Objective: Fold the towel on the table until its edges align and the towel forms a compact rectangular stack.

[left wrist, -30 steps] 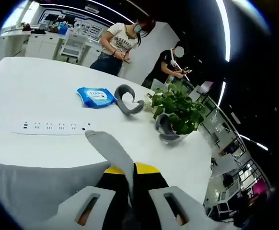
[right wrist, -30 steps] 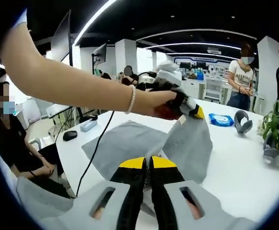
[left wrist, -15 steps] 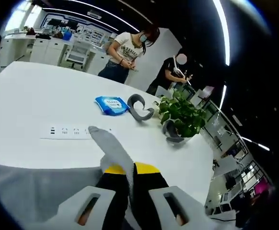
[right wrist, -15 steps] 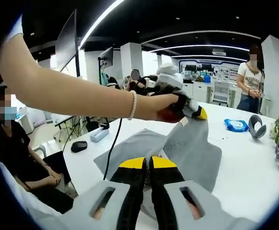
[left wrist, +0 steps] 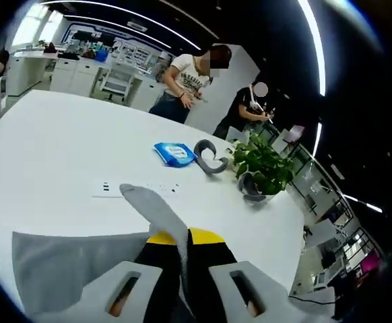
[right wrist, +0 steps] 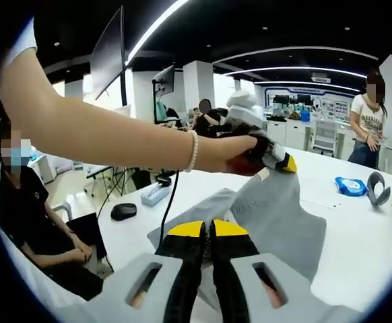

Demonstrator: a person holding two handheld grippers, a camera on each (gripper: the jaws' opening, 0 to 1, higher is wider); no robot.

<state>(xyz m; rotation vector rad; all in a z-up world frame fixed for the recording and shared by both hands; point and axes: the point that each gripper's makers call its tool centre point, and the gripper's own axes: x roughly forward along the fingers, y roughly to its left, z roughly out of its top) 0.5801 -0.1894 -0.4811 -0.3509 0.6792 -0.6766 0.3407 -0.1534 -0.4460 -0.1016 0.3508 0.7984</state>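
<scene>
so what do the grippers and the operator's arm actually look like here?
Left gripper and right gripper match: black jaws with yellow tip caps, on pale grey moulded bodies with slotted cut-outs. In the right gripper view the left gripper shows a white top housing and a black cable hanging down. The person's arm is bare, with a pearl bracelet.

Grey jaws, yellow-black tips; pearl bracelet on wrist.

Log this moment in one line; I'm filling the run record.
stage: fold, mid-lift | left gripper: shut on towel corner | right gripper: shut on towel | towel: part raised off table
</scene>
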